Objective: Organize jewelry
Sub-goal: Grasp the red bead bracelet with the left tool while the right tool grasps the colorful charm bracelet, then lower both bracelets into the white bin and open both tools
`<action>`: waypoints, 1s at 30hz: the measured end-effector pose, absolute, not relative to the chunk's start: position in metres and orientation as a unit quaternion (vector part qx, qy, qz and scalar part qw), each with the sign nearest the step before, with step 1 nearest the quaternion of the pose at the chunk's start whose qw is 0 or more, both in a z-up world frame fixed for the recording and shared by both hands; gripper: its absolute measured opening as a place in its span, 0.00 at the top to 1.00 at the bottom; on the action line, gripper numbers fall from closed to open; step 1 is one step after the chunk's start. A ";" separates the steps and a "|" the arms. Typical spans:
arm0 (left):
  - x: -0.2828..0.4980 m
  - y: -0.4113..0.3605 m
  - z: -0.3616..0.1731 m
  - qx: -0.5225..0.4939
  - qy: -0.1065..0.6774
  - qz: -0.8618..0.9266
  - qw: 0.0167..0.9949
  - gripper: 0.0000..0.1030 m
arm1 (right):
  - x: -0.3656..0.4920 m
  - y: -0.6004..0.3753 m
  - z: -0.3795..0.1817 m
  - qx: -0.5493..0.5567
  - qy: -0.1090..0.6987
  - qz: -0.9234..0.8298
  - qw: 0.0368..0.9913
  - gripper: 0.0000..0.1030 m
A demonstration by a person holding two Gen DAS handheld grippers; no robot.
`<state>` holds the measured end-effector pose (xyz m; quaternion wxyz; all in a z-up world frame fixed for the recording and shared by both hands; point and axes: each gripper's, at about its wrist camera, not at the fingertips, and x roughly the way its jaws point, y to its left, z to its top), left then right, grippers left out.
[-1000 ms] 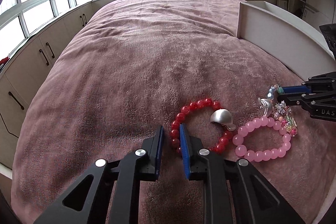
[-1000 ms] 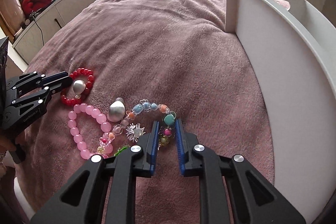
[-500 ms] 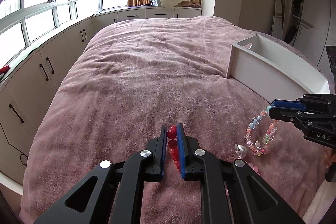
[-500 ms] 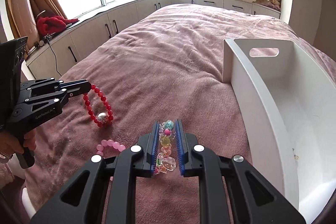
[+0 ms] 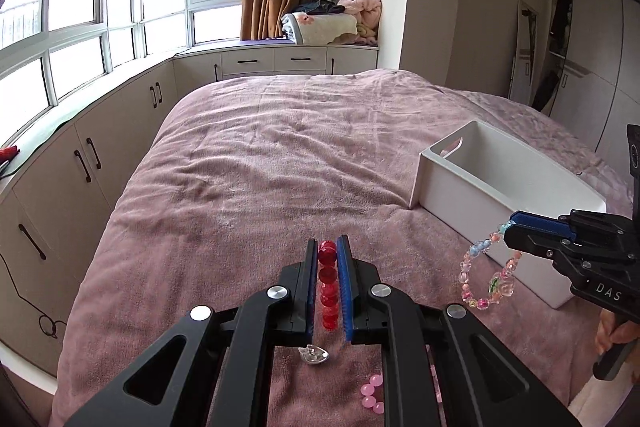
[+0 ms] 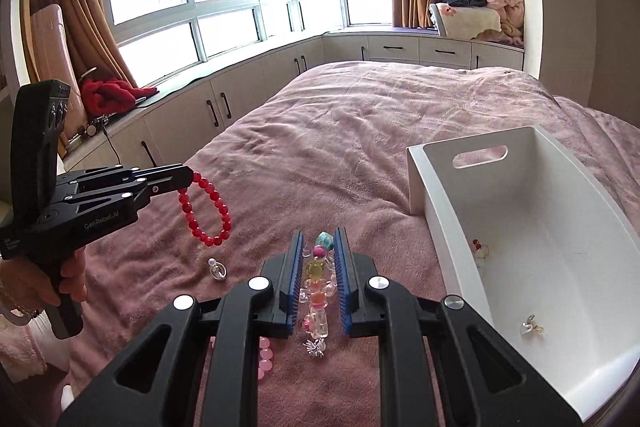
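My left gripper [image 5: 328, 247] is shut on a red bead bracelet [image 5: 328, 283], held in the air above the bed; its silver charm [image 5: 314, 354] dangles below. In the right wrist view the red bracelet [image 6: 208, 211] hangs from the left gripper [image 6: 188, 179]. My right gripper [image 6: 318, 239] is shut on a multicoloured bead bracelet [image 6: 316, 287], lifted just left of the white bin [image 6: 424, 195]. In the left wrist view that bracelet [image 5: 486, 275] hangs from the right gripper [image 5: 510, 223]. A pink bead bracelet [image 5: 372, 397] lies on the blanket below.
The white bin [image 5: 444, 195] sits on the pink blanket [image 5: 280, 167] to the right and holds a few small trinkets [image 6: 530, 325]. Low cabinets [image 5: 80, 163] and windows run along the left. Folded bedding [image 6: 480, 15] lies on the far window seat.
Both grippers closed on their bracelets and lifted them off the blanket. The red and multicoloured bracelets now hang in the air; the pink bracelet stayed on the bed.
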<state>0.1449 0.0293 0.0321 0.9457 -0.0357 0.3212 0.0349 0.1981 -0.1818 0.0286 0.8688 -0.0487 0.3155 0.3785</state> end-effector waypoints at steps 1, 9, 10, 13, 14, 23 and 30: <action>0.146 0.028 0.035 -0.038 0.319 0.034 0.946 0.85 | 0.197 -0.184 0.033 -0.046 0.308 0.379 0.871 0.84; 0.162 0.006 0.070 -0.035 0.293 0.024 0.955 0.85 | 0.194 -0.213 0.065 -0.012 0.262 0.371 0.891 0.84; 0.165 0.001 0.074 -0.034 0.290 0.020 0.956 0.85 | 0.194 -0.218 0.069 -0.007 0.257 0.369 0.893 0.84; 0.171 -0.012 0.088 -0.032 0.279 0.012 0.960 0.85 | 0.195 -0.237 0.079 0.014 0.247 0.365 0.898 0.84; 0.173 -0.017 0.092 -0.033 0.275 0.008 0.961 0.85 | 0.194 -0.241 0.083 0.020 0.243 0.363 0.899 0.84; 0.202 -0.070 0.125 -0.011 0.258 -0.027 0.966 0.85 | 0.195 -0.288 0.105 0.035 0.214 0.316 0.923 0.84; 0.225 -0.120 0.147 -0.004 0.248 -0.064 0.967 0.85 | 0.209 -0.323 0.103 0.052 0.222 0.275 0.934 0.84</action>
